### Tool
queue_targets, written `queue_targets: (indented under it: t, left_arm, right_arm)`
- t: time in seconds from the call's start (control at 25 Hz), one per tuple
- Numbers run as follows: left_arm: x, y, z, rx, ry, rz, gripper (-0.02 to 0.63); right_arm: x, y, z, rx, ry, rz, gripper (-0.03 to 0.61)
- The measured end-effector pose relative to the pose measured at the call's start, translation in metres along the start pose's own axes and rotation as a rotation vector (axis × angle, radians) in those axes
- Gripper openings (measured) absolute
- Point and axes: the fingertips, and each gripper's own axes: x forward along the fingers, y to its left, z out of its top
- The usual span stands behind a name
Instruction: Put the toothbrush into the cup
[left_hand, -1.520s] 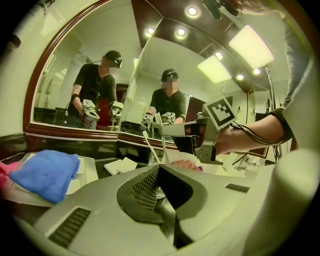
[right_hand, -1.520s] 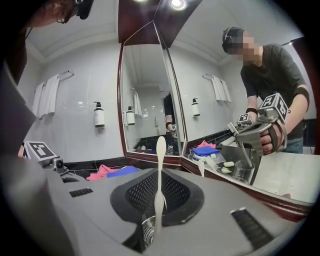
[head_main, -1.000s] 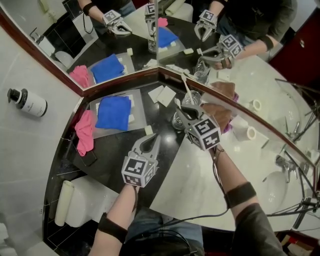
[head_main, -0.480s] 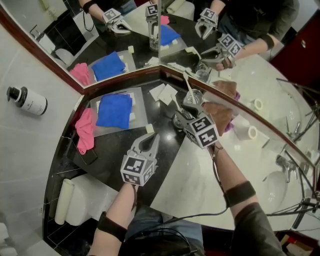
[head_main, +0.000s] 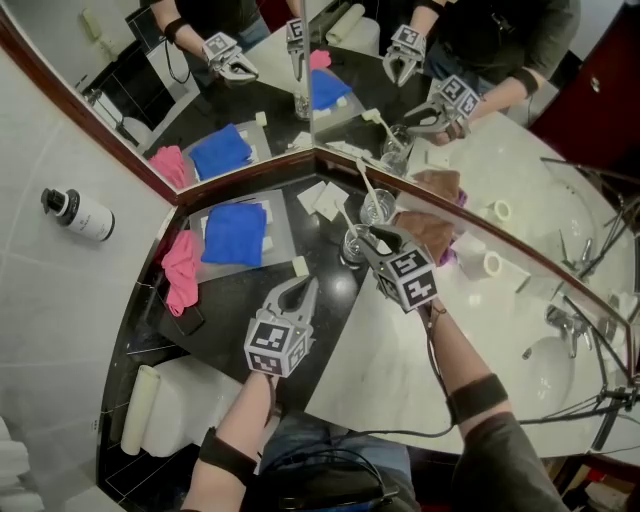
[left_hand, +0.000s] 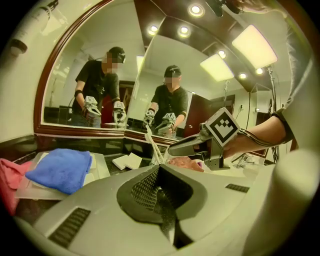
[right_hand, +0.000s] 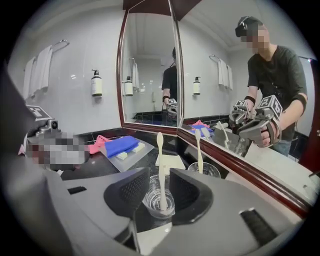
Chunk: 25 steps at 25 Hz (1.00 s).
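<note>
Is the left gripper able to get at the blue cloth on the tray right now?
Probably yes. The blue cloth lies uncovered on its tray, near the left gripper, with open black counter between. The jaws are shut, so they would have to open first.

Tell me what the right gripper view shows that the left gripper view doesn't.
Only the right gripper view: the look between the jaws of the right gripper, which have just been opening and stand apart around a glass cup holding a toothbrush. Only the left gripper view: the left gripper, jaws shut on nothing, and ceiling lights. Both: the blue cloth, pink cloth and mirror.
</note>
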Motion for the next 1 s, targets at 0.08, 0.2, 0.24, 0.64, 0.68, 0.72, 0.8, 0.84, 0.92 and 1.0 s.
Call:
queue_targets:
  t: [0.08, 0.2, 0.24, 0.64, 0.68, 0.72, 0.8, 0.84, 0.92, 1.0]
  left_arm:
    - [-0.010, -0.009, 0.010, 0.013, 0.004, -0.008, 0.003]
    - [-0.026, -0.018, 0.022, 0.031, 0.003, -0.005, 0.003]
    - [-0.031, -0.020, 0.025, 0.035, 0.001, -0.005, 0.003]
    - [-0.060, -0.055, 0.043, 0.061, -0.004, -0.028, 0.003]
    - [-0.060, -0.058, 0.043, 0.060, -0.003, -0.033, 0.003]
    - [-0.060, -0.061, 0.043, 0.056, -0.002, -0.038, 0.003]
    - [-0.061, -0.067, 0.042, 0.051, 0.002, -0.046, 0.003]
    - [-0.061, -0.070, 0.040, 0.052, 0.006, -0.049, 0.003]
    - [-0.060, -0.076, 0.038, 0.057, 0.013, -0.060, 0.002]
    - [-0.057, -0.083, 0.037, 0.064, 0.020, -0.075, 0.002]
  right_arm:
    - [-0.021, 0.005, 0.003, 0.023, -0.012, -0.005, 0.135]
    - [-0.055, 0.014, 0.010, 0.045, -0.043, -0.026, 0.070]
    - [-0.066, 0.016, 0.011, 0.051, -0.051, -0.036, 0.053]
    - [-0.169, 0.011, -0.022, 0.193, -0.100, -0.162, 0.018]
    - [-0.178, 0.007, -0.030, 0.216, -0.103, -0.179, 0.018]
    - [-0.187, 0.004, -0.038, 0.238, -0.107, -0.196, 0.018]
    - [-0.205, -0.002, -0.056, 0.271, -0.105, -0.229, 0.018]
    - [-0.214, -0.005, -0.065, 0.287, -0.101, -0.246, 0.017]
    - [-0.234, -0.013, -0.081, 0.331, -0.106, -0.283, 0.017]
    - [-0.254, -0.024, -0.095, 0.384, -0.124, -0.320, 0.017]
